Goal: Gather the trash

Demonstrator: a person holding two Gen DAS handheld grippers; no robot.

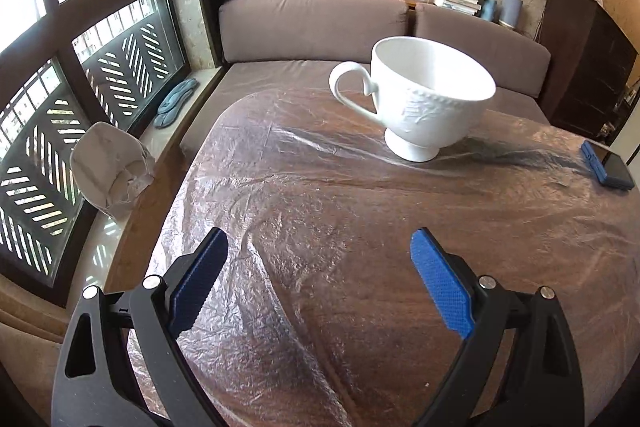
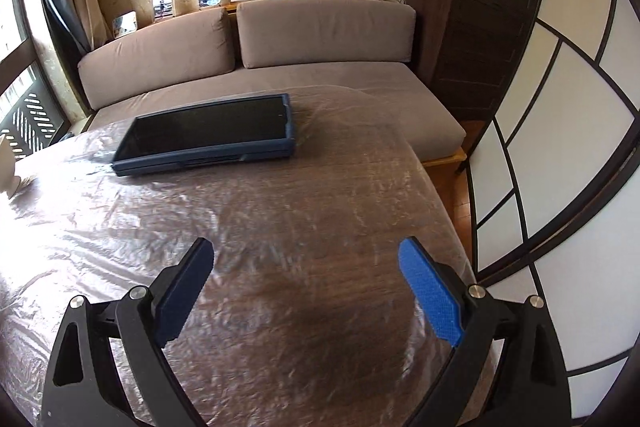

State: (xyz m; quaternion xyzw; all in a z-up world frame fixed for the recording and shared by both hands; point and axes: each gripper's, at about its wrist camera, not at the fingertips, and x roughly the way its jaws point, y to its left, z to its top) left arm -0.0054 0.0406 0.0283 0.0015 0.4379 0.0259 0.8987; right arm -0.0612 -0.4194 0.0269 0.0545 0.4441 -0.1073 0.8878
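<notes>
Crumpled paper (image 1: 110, 171): left edge of frame, up-left of left gripper (image 1: 320, 267) | nearer left hand | both grippers, right gripper (image 2: 306, 273) included, agape, empty

a crumpled off-white paper wad (image 1: 110, 173) lies at the table's edge by the window, well left of and beyond the left claw (image 1: 319, 245).

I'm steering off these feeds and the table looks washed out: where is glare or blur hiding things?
Left wrist view: window light glints off the plastic sheet beside the white cup; the cup and crumpled paper stay sharp. Right wrist view: the sheet glares bright at left, its texture smears ahead of the jaws, the tablet reads clearly. Fisheye bends the window frames and screen panels.
</notes>
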